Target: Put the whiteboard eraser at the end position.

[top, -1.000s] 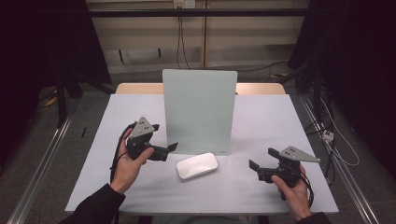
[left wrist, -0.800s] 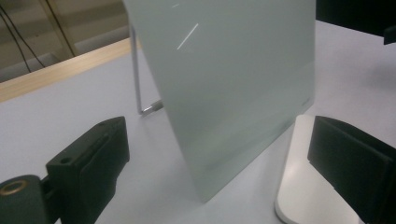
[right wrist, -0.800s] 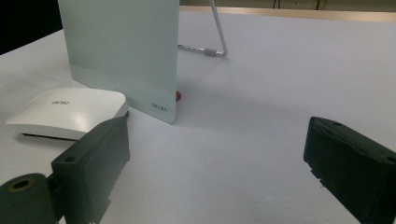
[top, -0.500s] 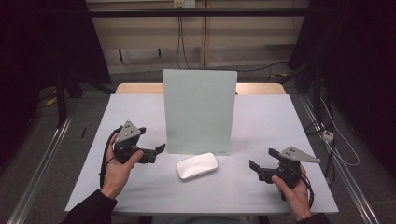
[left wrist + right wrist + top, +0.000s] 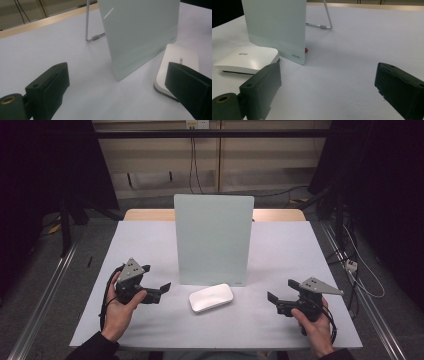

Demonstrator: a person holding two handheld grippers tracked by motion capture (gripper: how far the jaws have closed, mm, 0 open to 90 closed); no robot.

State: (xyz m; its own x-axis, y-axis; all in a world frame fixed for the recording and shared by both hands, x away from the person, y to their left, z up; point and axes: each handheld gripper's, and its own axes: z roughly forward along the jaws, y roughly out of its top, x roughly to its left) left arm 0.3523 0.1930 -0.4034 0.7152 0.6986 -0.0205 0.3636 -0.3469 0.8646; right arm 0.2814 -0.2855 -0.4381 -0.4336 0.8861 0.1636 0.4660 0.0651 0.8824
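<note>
Where left tool points: white rounded eraser, lying flat.

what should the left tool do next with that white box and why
Probably ease the left tool a little further toward the white box and line its jaws up around the near end. Its jaws stand open and point at the box, but nothing is between them yet. The box lies flat and untouched on the table, just in front of the upright board. The right tool sits farther off.
</note>
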